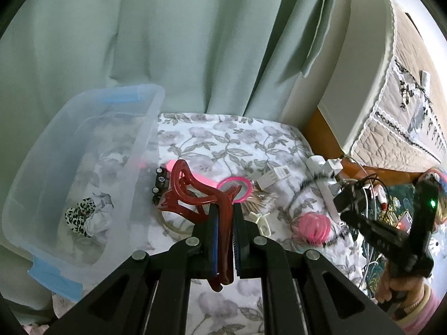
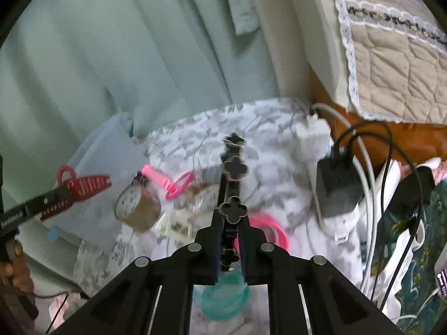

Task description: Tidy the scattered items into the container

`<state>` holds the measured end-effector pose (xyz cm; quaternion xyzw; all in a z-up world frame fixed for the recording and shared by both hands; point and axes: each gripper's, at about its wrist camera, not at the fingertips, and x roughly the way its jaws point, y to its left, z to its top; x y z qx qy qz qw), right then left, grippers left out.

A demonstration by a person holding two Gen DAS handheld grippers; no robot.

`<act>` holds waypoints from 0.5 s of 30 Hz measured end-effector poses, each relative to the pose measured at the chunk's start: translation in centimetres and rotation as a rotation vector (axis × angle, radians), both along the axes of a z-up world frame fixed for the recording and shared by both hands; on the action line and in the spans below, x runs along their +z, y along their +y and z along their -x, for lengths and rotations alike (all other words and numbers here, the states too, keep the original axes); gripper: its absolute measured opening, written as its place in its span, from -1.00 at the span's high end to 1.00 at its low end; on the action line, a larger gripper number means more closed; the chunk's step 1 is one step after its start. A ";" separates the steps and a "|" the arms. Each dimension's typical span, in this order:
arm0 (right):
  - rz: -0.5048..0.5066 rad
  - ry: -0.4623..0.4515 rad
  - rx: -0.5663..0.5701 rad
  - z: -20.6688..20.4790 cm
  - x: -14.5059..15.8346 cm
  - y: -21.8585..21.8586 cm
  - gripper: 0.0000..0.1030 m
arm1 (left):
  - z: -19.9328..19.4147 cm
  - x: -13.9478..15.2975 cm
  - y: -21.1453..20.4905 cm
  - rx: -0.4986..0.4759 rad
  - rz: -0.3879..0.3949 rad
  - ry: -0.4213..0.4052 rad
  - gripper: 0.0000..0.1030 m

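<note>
My left gripper (image 1: 223, 209) is shut on a dark red hair claw (image 1: 192, 195), held above the floral sheet just right of the clear plastic bin (image 1: 56, 145). A leopard-print scrunchie (image 1: 79, 217) lies inside the bin. My right gripper (image 2: 230, 217) is shut on a black band set with clover-shaped ornaments (image 2: 236, 169), which sticks out forward past the fingertips. In the left wrist view the right gripper (image 1: 345, 199) hangs at the right, its band blurred. In the right wrist view the left gripper (image 2: 67, 192) shows with the red claw (image 2: 86, 185) beside the bin (image 2: 106, 150).
Loose on the floral sheet (image 1: 223, 139) lie a pink hand mirror (image 1: 234, 188), a pink coil tie (image 1: 314, 224), a brown tape roll (image 2: 137, 206), a white clip (image 2: 176, 224) and a teal coil (image 2: 226, 298). A power strip with a black charger (image 2: 335, 187) and cables sits right. A green curtain (image 1: 195, 42) hangs behind.
</note>
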<state>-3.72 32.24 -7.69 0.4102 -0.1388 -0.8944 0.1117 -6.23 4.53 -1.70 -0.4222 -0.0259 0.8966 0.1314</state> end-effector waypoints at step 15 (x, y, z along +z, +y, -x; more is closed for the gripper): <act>0.051 -0.132 0.024 -0.5 -1.6 0.2 0.12 | 0.0 -0.2 0.6 -0.013 0.010 -0.009 0.84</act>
